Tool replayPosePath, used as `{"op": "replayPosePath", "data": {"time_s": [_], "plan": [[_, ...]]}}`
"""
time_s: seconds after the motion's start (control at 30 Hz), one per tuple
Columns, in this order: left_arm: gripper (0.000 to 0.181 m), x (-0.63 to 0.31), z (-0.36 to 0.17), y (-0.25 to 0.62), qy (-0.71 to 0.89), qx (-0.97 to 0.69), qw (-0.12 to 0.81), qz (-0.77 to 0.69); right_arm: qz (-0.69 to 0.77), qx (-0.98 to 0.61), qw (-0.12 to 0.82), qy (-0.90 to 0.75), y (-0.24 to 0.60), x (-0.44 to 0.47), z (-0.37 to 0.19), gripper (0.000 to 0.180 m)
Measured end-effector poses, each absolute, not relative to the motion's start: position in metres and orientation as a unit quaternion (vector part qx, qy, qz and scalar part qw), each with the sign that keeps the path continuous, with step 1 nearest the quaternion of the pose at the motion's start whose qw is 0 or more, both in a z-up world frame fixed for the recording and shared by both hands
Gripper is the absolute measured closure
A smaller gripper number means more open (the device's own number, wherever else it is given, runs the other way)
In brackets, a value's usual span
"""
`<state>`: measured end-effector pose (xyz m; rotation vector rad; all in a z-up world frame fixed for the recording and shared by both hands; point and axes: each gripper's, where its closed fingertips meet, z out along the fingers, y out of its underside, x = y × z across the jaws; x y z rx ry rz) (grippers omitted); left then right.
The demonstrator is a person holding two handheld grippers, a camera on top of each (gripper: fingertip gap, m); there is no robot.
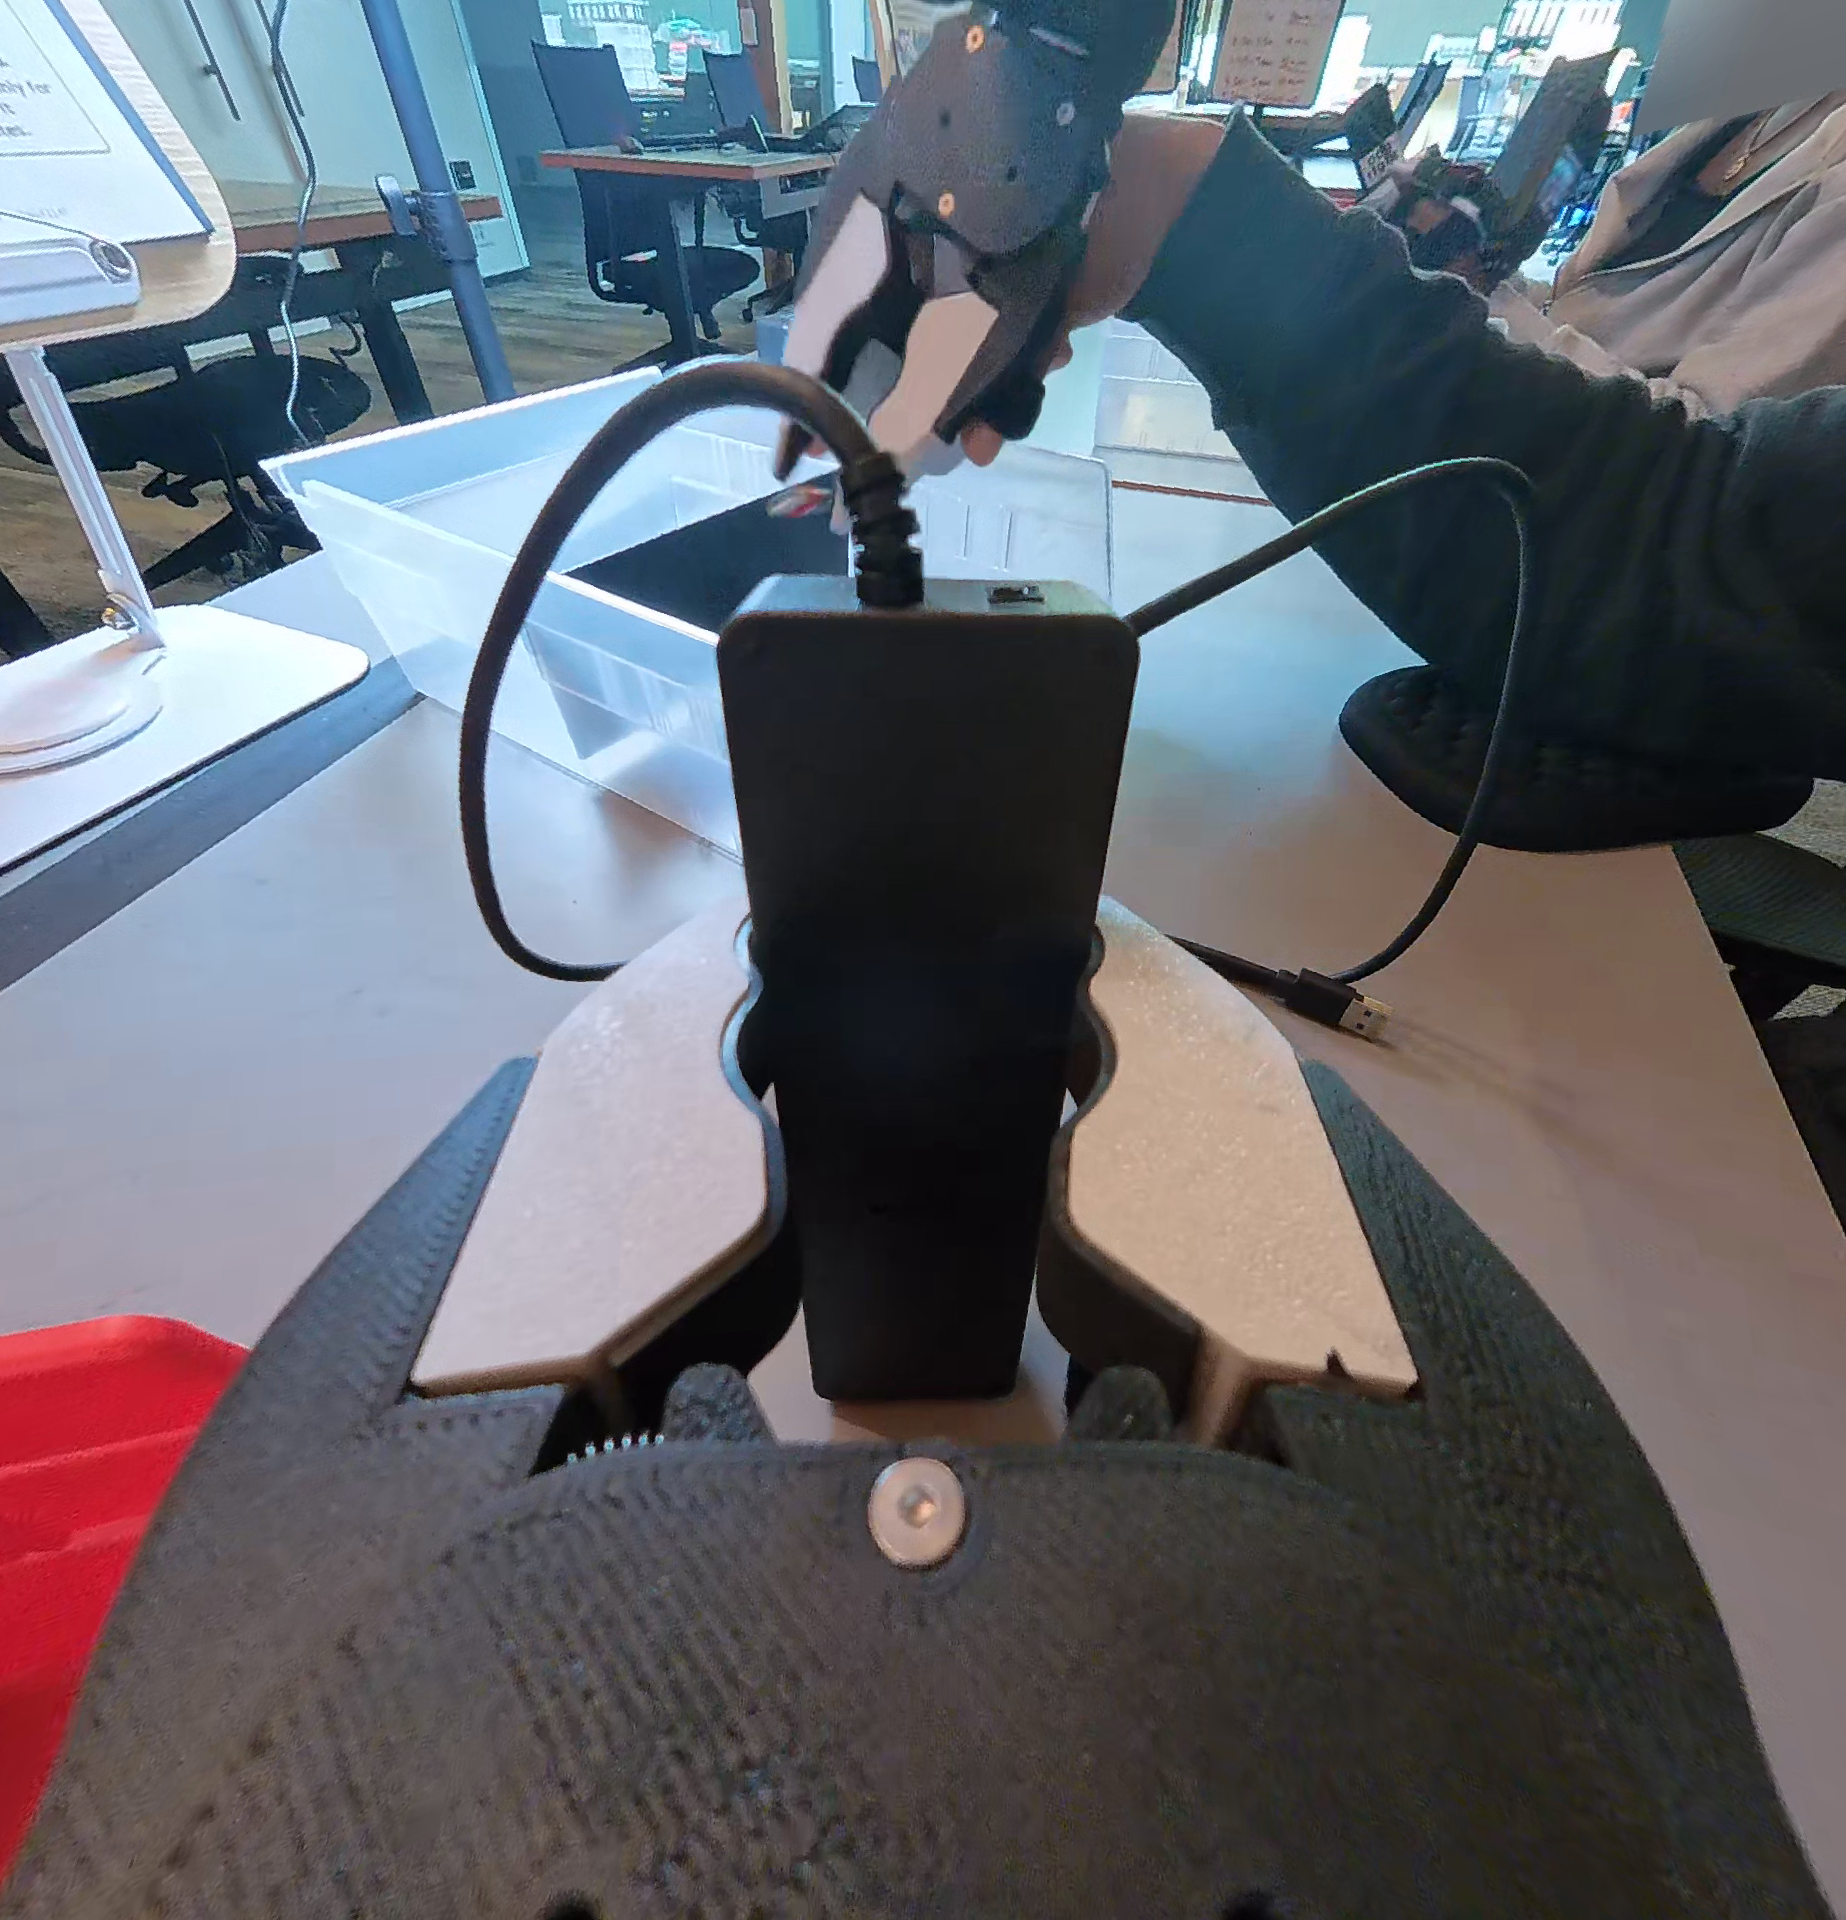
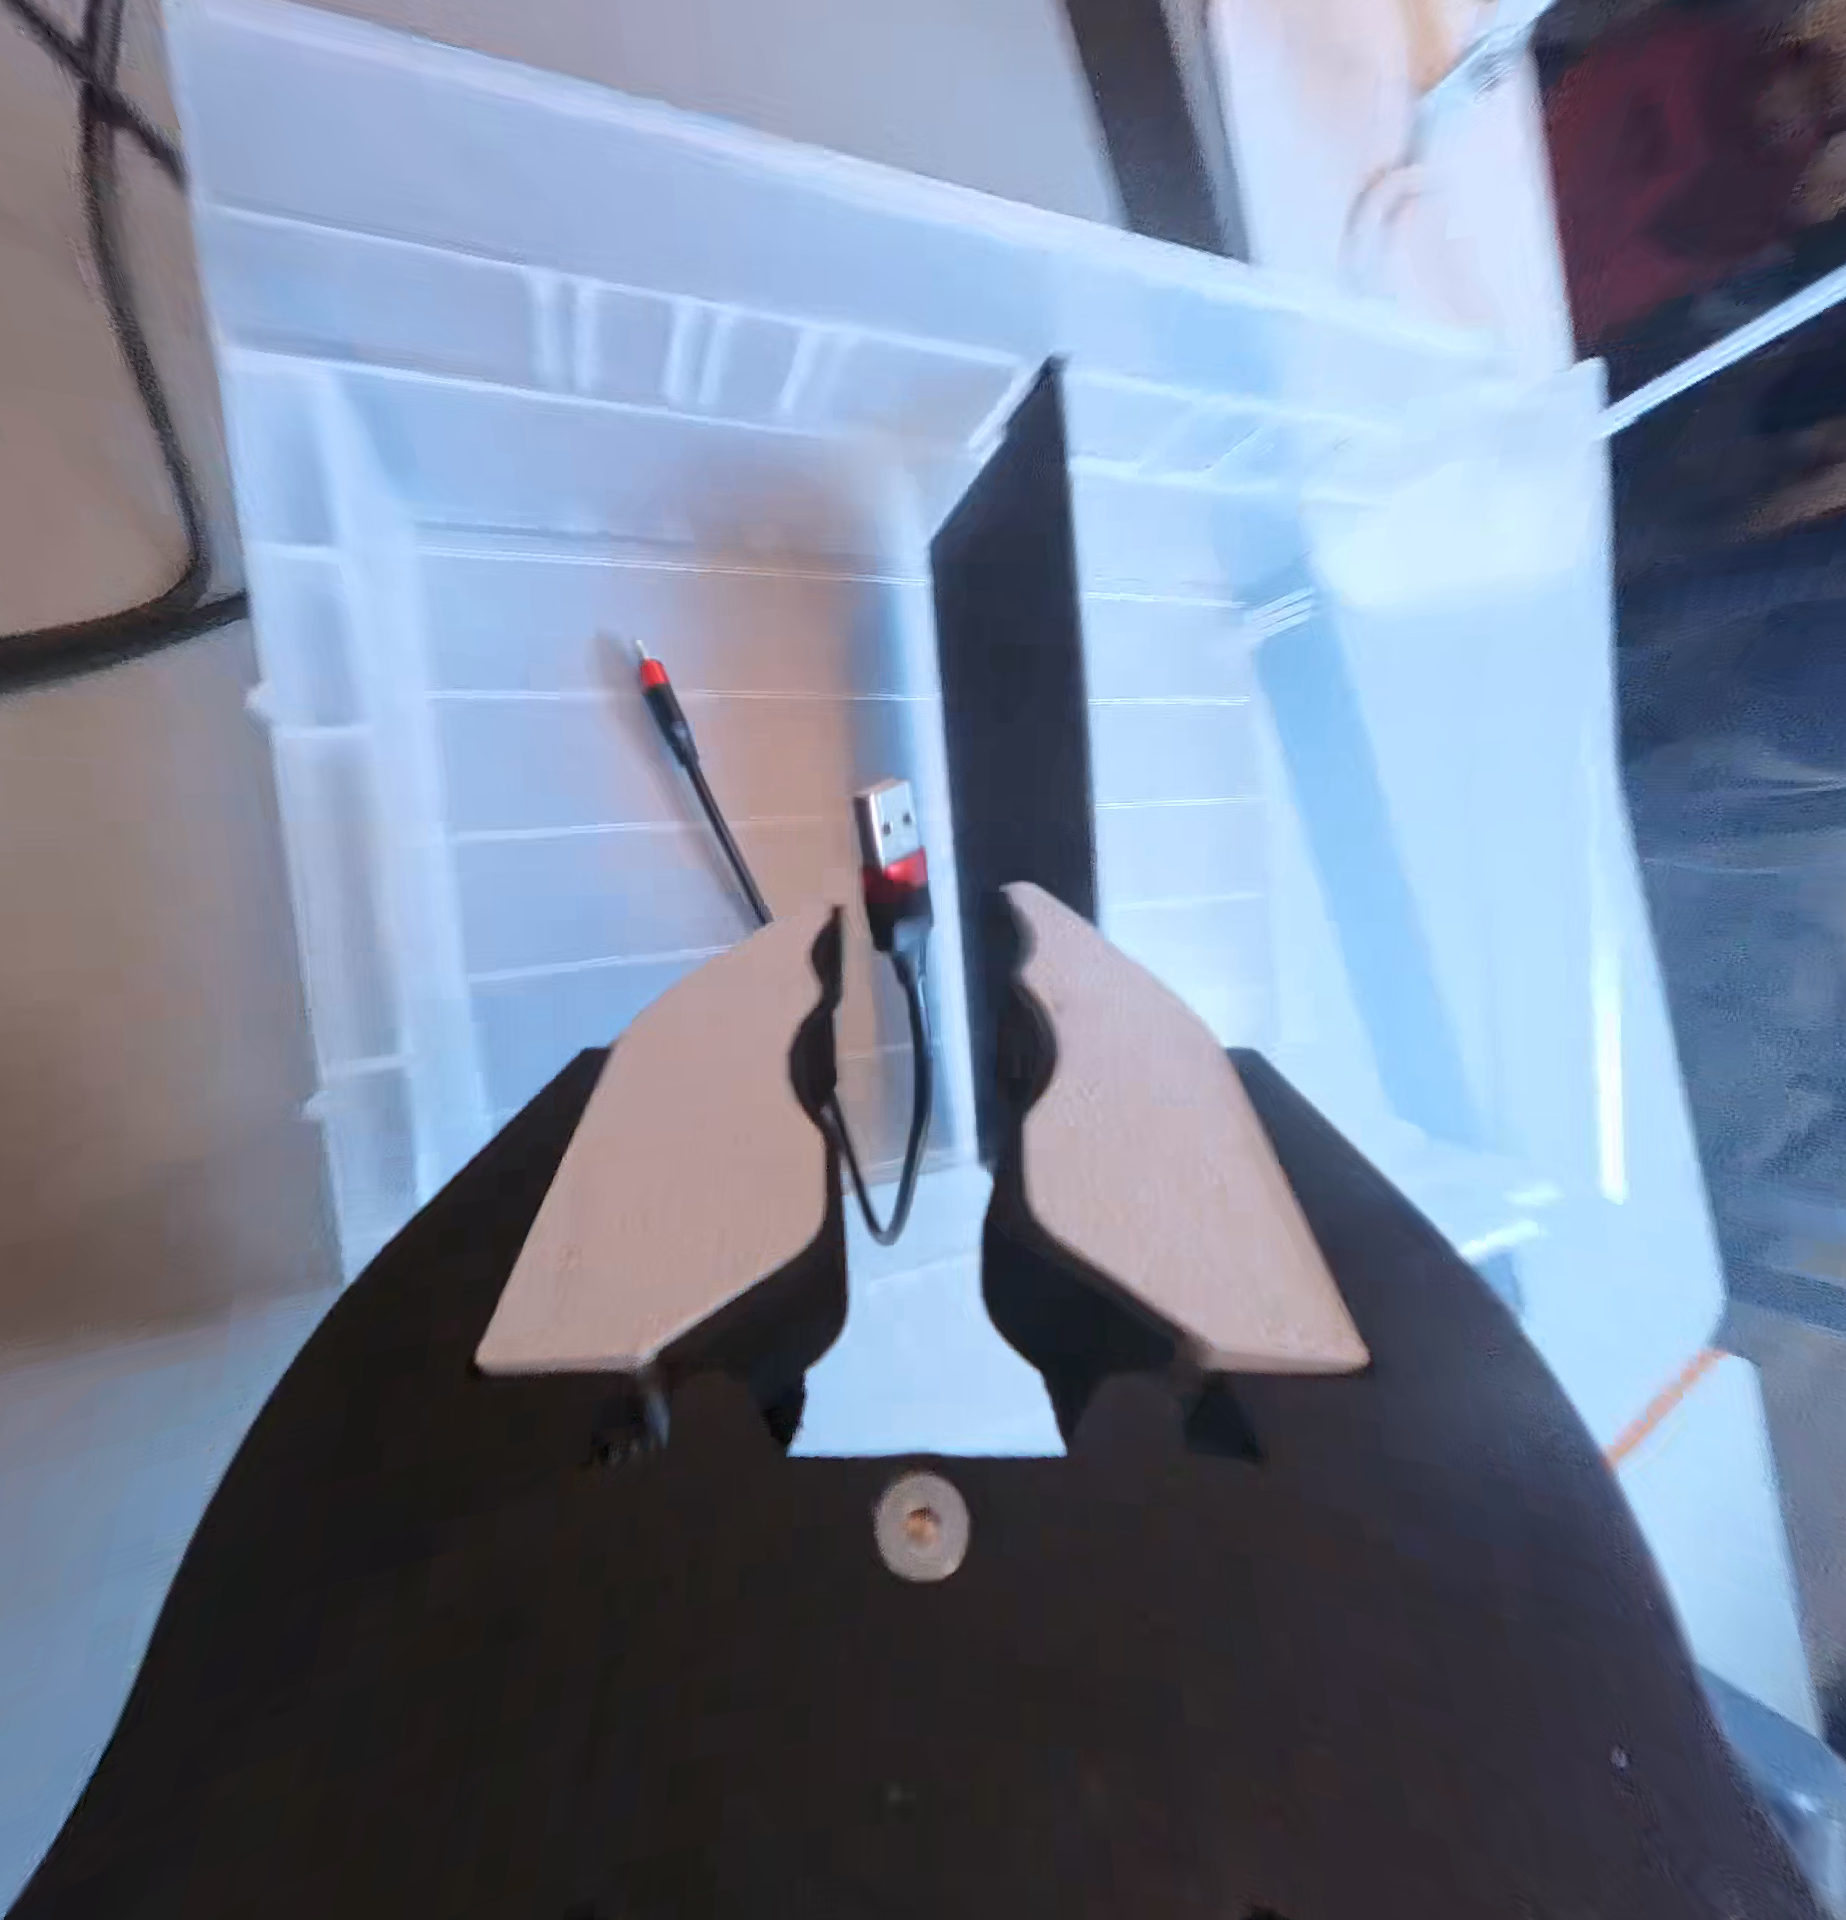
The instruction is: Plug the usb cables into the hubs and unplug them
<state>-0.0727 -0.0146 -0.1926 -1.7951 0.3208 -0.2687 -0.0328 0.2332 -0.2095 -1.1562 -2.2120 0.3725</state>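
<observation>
My left tongs (image 1: 924, 1049) clamped on the unmarked black hub (image 1: 924, 883), my right tongs (image 2: 919, 925) parted over the clear bin (image 2: 690, 499), red-tipped cable (image 2: 893, 862) between them, no legible branding.

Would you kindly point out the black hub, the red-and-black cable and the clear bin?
black hub (image 1: 924, 831): left wrist view, its flat top face.
red-and-black cable (image 2: 895, 871): right wrist view, its red plug collar.
clear bin (image 2: 545, 239): right wrist view, its far wall.
</observation>
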Motion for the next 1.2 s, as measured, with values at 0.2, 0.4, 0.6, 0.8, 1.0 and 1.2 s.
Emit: {"op": "replayPosePath", "data": {"time_s": [0.2, 0.4, 0.6, 0.8, 1.0, 1.2], "plan": [[0.127, -0.073, -0.193, -0.015, 0.138, -0.775, 0.606, -0.117, 0.216, -0.408, 0.394, -0.794, 0.213, -0.043, -0.150, 0.131], [0.127, -0.072, -0.193, -0.015, 0.141, -0.775, 0.605, -0.114, 0.254, -0.359, 0.426, -0.791, 0.182, -0.044, -0.123, 0.132], [0.127, -0.058, -0.185, -0.020, 0.162, -0.752, 0.616, -0.171, 0.321, -0.254, 0.379, -0.830, 0.105, -0.039, -0.120, 0.131], [0.126, -0.023, -0.166, -0.043, 0.212, -0.696, 0.609, -0.317, 0.294, -0.174, 0.318, -0.884, 0.042, -0.039, -0.156, 0.109], [0.126, -0.012, -0.175, -0.048, 0.231, -0.705, 0.572, -0.350, 0.276, -0.135, 0.372, -0.876, 0.012, -0.066, -0.172, 0.089], [0.126, -0.002, -0.191, -0.049, 0.222, -0.738, 0.506, -0.388, 0.275, -0.057, 0.442, -0.852, -0.019, -0.071, -0.159, 0.089]]}}
